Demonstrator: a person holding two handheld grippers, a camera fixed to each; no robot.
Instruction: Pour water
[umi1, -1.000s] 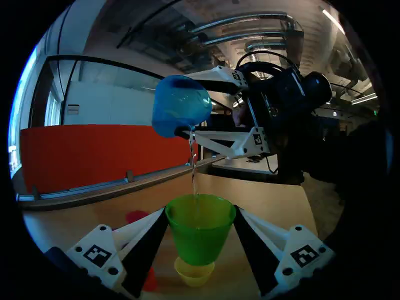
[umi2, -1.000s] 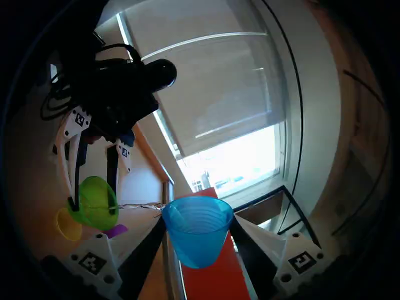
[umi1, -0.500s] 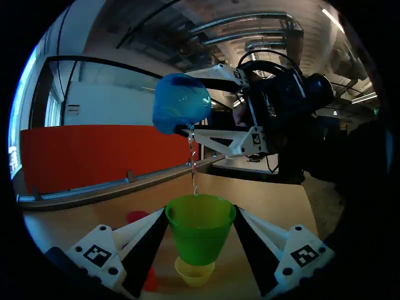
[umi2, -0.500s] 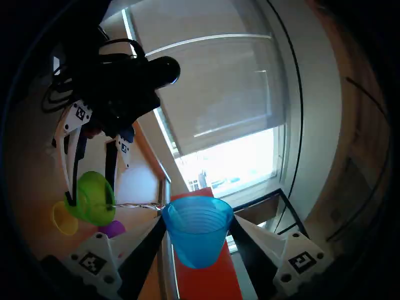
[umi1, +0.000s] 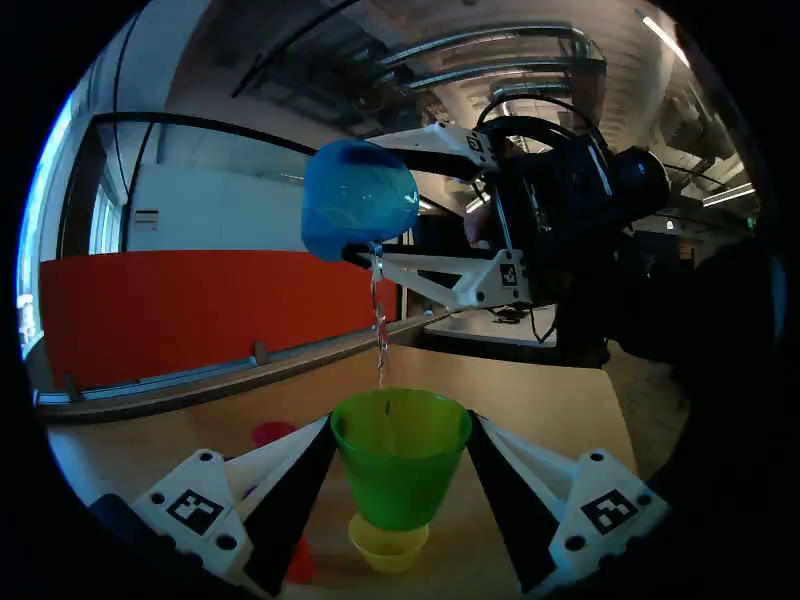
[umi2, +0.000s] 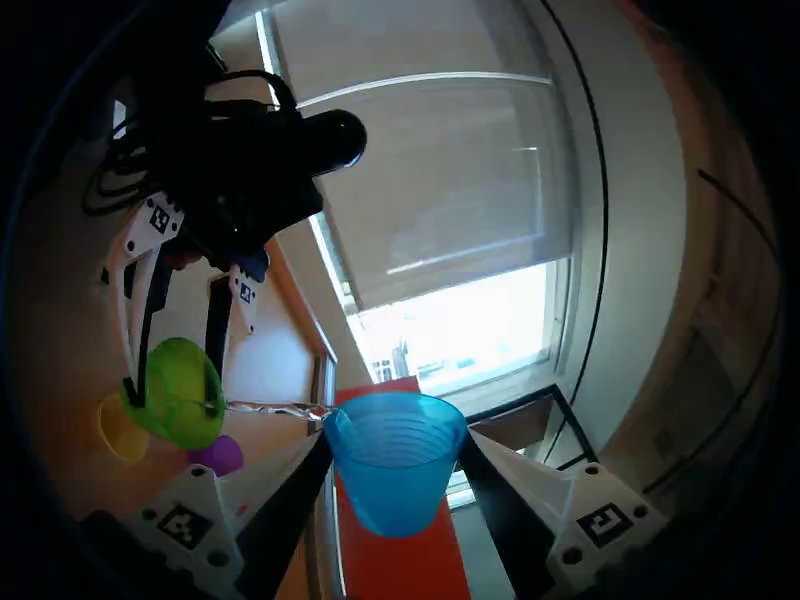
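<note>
Left gripper view: gripping one green cup (umi1: 401, 455) upright in the left hand-held gripper (umi1: 400, 432), both fingers pressed against its sides, above the middle of the worktop (umi1: 540, 400). Higher up, clamping one blue cup (umi1: 358, 212) in the right hand-held gripper (umi1: 366, 205), tilted well over, and letting one thin stream of water (umi1: 379, 320) fall from its lower rim into the green cup. Below the green cup, one yellow cup (umi1: 388, 545) on the worktop, plus two reddish pieces, one (umi1: 272, 433) toward the far edge and one (umi1: 300, 562) toward the near edge, too hidden to identify. Right gripper view: pinching the blue cup from both sides with the right hand-held gripper, close to the lens. Farther off at left, holding the green cup between the left hand-held gripper's two fingers, with the stream running across to it, the yellow cup just beside it and one purple cup (umi2: 217, 455) near.
</note>
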